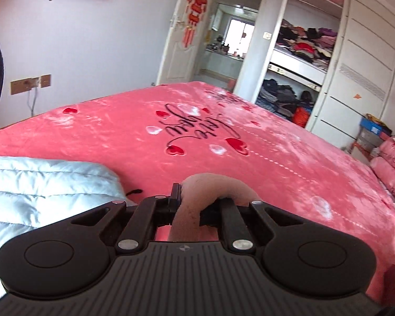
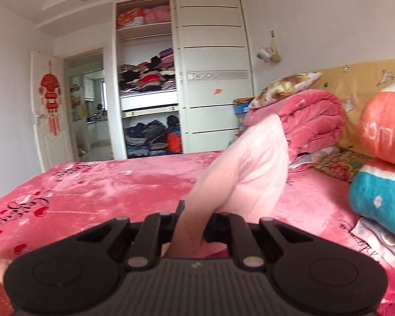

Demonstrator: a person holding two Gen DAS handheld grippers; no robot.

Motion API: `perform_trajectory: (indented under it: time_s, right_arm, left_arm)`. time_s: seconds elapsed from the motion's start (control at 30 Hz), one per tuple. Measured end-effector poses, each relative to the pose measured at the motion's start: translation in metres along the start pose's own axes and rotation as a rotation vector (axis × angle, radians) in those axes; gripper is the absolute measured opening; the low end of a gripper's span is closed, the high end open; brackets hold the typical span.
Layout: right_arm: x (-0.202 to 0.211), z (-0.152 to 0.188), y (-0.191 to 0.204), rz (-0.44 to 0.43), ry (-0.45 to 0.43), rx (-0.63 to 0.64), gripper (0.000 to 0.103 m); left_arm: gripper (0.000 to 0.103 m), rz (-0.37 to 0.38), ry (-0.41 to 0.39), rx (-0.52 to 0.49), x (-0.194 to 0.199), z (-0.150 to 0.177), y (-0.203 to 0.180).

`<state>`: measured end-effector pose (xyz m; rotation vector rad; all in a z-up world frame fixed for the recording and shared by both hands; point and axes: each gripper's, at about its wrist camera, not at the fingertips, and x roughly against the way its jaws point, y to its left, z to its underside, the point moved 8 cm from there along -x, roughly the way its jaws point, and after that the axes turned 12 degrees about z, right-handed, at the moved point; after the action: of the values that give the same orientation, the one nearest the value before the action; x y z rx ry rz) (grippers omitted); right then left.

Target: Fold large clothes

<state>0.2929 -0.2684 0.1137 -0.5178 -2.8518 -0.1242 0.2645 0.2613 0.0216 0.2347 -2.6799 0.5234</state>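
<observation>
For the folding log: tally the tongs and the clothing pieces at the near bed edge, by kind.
Tongs: 2, left tongs and right tongs, each shut.
Clamped bunches of pink cloth: 2, left, right; one garment or two, cannot tell.
pale quilted jacket: 1.
Total: 5.

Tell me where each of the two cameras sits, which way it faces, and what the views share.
Left wrist: on the left gripper, looking along its shut fingers, which pinch pink fabric, across the pink bedspread toward the door; a pale blue quilted garment lies left.
Right wrist: on the right gripper, shut on a pink garment, facing the wardrobe and the bedding stacked at the headboard.
Shared: bedspread, wardrobe, door. No hand shows clearly in either.
</observation>
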Motion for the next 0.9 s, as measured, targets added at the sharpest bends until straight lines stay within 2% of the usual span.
perform_trajectory:
  time_s: [0.1, 0.2, 0.27, 0.37, 0.43, 0.47, 0.5, 0.57, 0.63, 0.7, 0.77, 0.87, 0.9]
  right_arm:
    - [-0.011, -0.001, -0.012, 0.045, 0.007, 0.004, 0.008]
    - [-0.014, -0.011, -0.016, 0.087, -0.028, 0.03, 0.007]
    - [-0.013, -0.023, -0.018, 0.106, -0.055, 0.02, 0.007]
    - [-0.007, -0.047, -0.026, 0.121, -0.129, -0.03, 0.007]
    - [-0.005, -0.059, -0.032, 0.129, -0.182, -0.07, 0.007]
    - [-0.006, -0.061, -0.033, 0.142, -0.202, -0.067, 0.007]
    - [-0.009, -0.06, -0.035, 0.156, -0.207, -0.068, 0.008]
    - [-0.024, -0.045, -0.043, 0.179, -0.163, -0.111, 0.008]
    - [-0.04, -0.02, -0.047, 0.193, -0.095, -0.128, 0.009]
    - [-0.051, 0.016, -0.044, 0.209, -0.017, -0.081, 0.009]
    - [-0.053, 0.043, -0.044, 0.209, 0.027, -0.047, 0.011]
    - [-0.049, 0.069, -0.058, 0.21, 0.088, -0.073, 0.019]
    - [-0.047, 0.075, -0.065, 0.215, 0.109, -0.088, 0.02]
  left_arm:
    - [0.01, -0.035, -0.022, 0.031, -0.001, -0.012, 0.018]
    - [0.01, -0.028, -0.072, 0.017, 0.008, -0.034, 0.012]
    - [0.01, -0.011, -0.129, 0.009, 0.016, -0.055, 0.003]
    - [0.01, 0.029, -0.265, 0.021, 0.037, -0.082, -0.006]
    - [0.011, 0.033, -0.332, 0.033, 0.042, -0.089, -0.007]
    - [0.011, 0.016, -0.341, 0.028, 0.04, -0.085, -0.006]
    - [0.011, -0.002, -0.324, 0.023, 0.032, -0.078, -0.006]
    - [0.012, -0.022, -0.25, 0.045, 0.011, -0.056, -0.001]
    - [0.012, -0.049, -0.162, 0.071, -0.006, -0.025, 0.004]
    - [0.011, -0.066, -0.099, 0.062, -0.015, 0.003, 0.009]
    - [0.01, -0.069, -0.079, 0.061, -0.01, 0.018, 0.014]
    - [0.012, -0.05, -0.063, 0.048, 0.004, 0.023, 0.022]
    - [0.017, -0.047, -0.049, 0.04, 0.007, 0.021, 0.023]
